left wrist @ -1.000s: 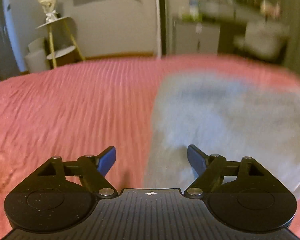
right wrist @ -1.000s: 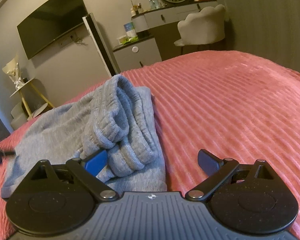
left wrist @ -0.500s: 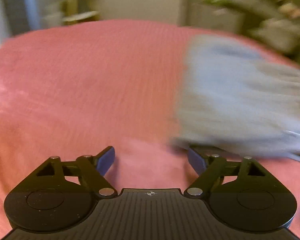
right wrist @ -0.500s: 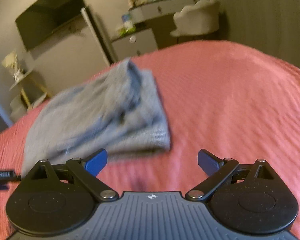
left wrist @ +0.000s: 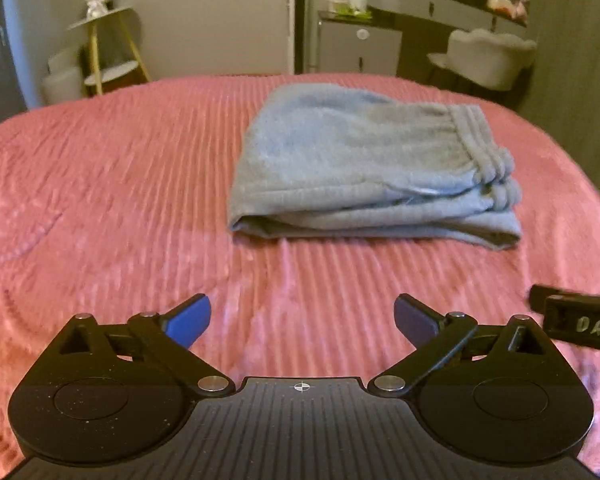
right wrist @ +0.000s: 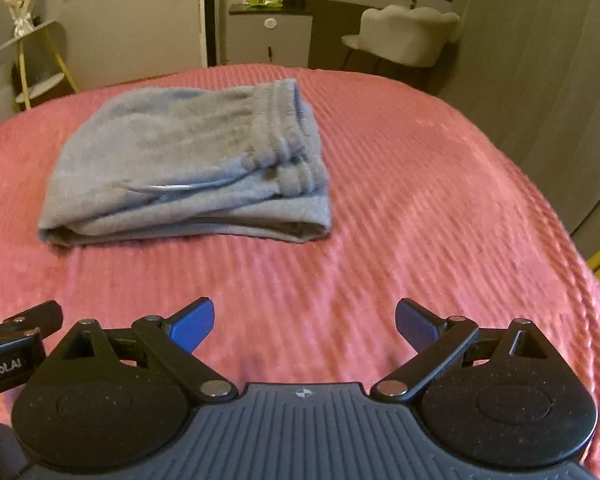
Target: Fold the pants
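Presently, I find the grey pants (left wrist: 364, 168) lying folded into a compact stack on the pink ribbed bedspread (left wrist: 112, 200), ahead of both tools and touched by neither. The elastic waistband (right wrist: 284, 128) sits on top along the stack's right edge, and the folded layers show along the near side. My left gripper (left wrist: 302, 318) hangs above bare bedspread with its fingers spread wide and nothing between them. My right gripper (right wrist: 305, 322) is likewise spread wide and carries nothing, also over bare bedspread. Each tool's edge shows in the other's view, so they sit just beside one another. Beyond the bed I note a grey cabinet (right wrist: 270, 36), a pale chair (right wrist: 408, 34) and a gold-legged side table (left wrist: 100, 44).
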`<action>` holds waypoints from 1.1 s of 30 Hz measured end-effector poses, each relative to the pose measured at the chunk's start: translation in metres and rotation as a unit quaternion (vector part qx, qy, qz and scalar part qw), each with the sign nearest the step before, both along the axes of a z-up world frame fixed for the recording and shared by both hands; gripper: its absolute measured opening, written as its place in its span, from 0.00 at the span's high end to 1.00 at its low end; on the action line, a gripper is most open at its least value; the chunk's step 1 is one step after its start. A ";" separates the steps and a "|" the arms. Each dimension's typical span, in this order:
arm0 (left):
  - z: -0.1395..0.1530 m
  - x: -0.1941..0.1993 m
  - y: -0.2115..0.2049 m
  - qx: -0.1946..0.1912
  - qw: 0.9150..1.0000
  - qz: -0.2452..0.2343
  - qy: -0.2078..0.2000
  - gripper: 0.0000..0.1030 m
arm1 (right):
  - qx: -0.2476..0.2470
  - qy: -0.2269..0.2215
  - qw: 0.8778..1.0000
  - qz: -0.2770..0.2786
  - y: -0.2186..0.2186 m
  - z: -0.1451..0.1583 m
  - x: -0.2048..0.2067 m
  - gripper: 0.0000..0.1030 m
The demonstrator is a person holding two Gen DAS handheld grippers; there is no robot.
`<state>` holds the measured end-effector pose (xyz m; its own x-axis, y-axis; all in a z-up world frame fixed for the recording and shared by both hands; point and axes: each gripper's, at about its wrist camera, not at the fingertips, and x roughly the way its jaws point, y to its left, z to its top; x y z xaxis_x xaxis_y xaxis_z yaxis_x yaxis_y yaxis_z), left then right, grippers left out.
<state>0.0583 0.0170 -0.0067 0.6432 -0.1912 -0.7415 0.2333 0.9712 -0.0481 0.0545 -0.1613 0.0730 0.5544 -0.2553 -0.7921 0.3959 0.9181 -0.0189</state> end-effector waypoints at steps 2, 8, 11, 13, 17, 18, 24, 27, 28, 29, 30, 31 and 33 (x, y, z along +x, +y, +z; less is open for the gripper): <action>0.007 -0.001 0.005 -0.030 0.999 -0.021 0.018 0.02 | 0.017 -0.001 1.000 0.003 0.005 0.006 -0.001 0.05; 0.018 -0.006 0.001 0.031 0.999 -0.022 -0.026 0.02 | -0.011 0.000 1.000 0.015 0.021 0.024 0.011 0.05; 0.020 0.002 -0.001 0.044 0.999 -0.016 -0.004 0.02 | -0.021 0.003 1.000 0.022 0.027 0.027 0.016 0.05; 0.020 0.008 0.001 0.022 0.999 -0.016 0.017 0.02 | -0.021 0.005 0.999 0.024 0.029 0.027 0.018 0.05; 0.016 0.017 0.003 0.002 0.999 -0.006 0.044 0.02 | -0.021 0.009 0.999 0.028 0.028 0.024 0.022 0.05; 0.015 0.018 0.002 0.007 0.999 -0.003 0.045 0.02 | -0.019 0.010 0.999 0.028 0.027 0.024 0.022 0.05; 0.014 0.023 -0.003 0.019 0.999 0.000 0.049 0.02 | -0.014 0.017 0.999 0.029 0.025 0.020 0.028 0.05; 0.013 0.024 -0.005 0.025 0.998 0.001 0.051 0.02 | -0.015 0.016 0.999 0.030 0.024 0.019 0.030 0.05; 0.012 0.024 -0.006 0.028 0.998 0.001 0.051 0.02 | -0.015 0.016 0.999 0.031 0.023 0.018 0.030 0.05; 0.011 0.024 -0.007 0.031 0.998 0.002 0.051 0.02 | -0.014 0.017 0.999 0.031 0.022 0.018 0.030 0.05; 0.010 0.025 -0.007 0.032 0.998 0.002 0.050 0.02 | -0.013 0.019 0.999 0.031 0.022 0.016 0.031 0.05; 0.010 0.025 -0.007 0.033 0.998 0.001 0.051 0.02 | -0.012 0.020 0.999 0.032 0.021 0.015 0.030 0.05; 0.009 0.025 -0.008 0.036 0.998 0.005 0.052 0.02 | -0.012 0.022 0.999 0.032 0.020 0.014 0.030 0.05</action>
<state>0.0837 0.0090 0.0022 0.5634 -0.1294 -0.8160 0.2216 0.9751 -0.0017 0.0844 -0.1417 0.0869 0.5356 -0.2394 -0.8098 0.3348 0.9406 -0.0566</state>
